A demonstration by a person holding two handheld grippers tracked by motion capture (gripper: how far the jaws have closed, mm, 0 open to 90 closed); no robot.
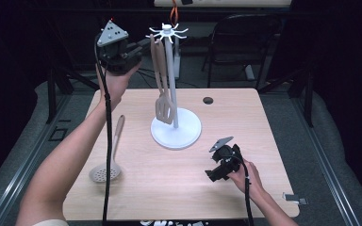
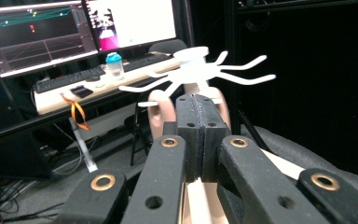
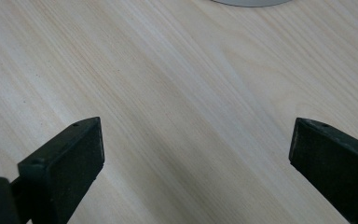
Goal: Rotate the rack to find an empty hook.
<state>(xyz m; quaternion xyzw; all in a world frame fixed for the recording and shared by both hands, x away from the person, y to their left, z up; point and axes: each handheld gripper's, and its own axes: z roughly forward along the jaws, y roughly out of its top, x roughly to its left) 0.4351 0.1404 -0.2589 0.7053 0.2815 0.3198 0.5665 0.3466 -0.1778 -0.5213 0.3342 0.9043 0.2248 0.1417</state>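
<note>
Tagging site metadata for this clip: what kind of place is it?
Likely a lab or recording workspace, not a kitchen: a light wooden table set against dark surroundings, computer monitors showing plots above a black keyboard, and a black folding chair behind.

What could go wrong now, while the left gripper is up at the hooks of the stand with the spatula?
1. The left gripper, shut at the spatula handle's top, sits right under the thin hooks; a nudge may tip the stand.
2. If the handle's hole misses its hook, the spatula may drop onto the table.
3. The right gripper rests open, not steadying the base.
</note>
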